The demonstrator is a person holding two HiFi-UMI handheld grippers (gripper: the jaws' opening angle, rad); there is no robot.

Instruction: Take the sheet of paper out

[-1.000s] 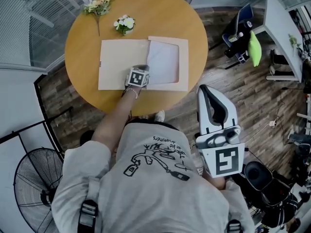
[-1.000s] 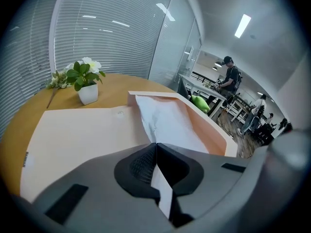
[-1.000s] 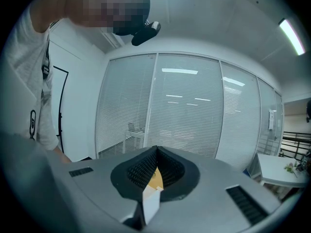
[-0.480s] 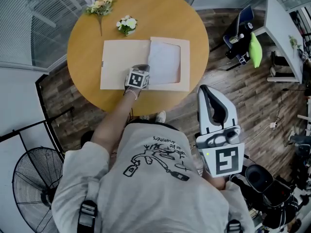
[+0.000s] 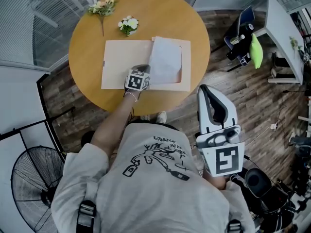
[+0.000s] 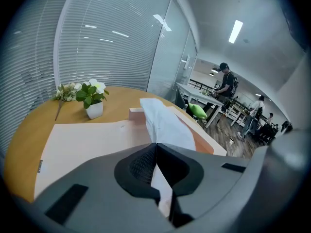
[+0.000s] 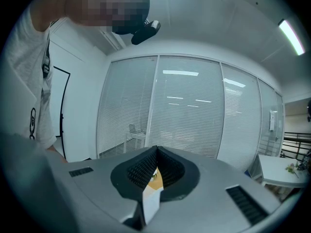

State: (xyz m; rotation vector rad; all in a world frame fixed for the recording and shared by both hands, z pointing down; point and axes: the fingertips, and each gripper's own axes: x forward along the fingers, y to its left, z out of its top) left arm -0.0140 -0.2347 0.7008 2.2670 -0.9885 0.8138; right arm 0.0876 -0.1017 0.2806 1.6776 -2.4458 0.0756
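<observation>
An open beige folder (image 5: 121,62) lies on the round wooden table (image 5: 146,8); its right half is a frame with a window. A white sheet of paper (image 5: 165,61) rises out of that frame, its near edge lifted and its far corner over the frame's top border. My left gripper (image 5: 144,72) is shut on the sheet's near edge. In the left gripper view the sheet (image 6: 165,123) runs away from the closed jaws (image 6: 156,144) above the folder (image 6: 92,144). My right gripper (image 5: 209,89) hangs off the table beside the person, shut and holding nothing (image 7: 156,149).
A small pot of white flowers (image 5: 128,25) and a loose flower sprig (image 5: 99,6) stand beyond the folder. A floor fan (image 5: 34,178) is at lower left. A white desk (image 5: 279,23) and a green object (image 5: 254,47) are at right. People stand far off (image 6: 226,84).
The left gripper has lifted the sheet's near edge; the sheet now tilts up out of the frame and its far corner overlaps the frame's top border. The right gripper has not moved.
</observation>
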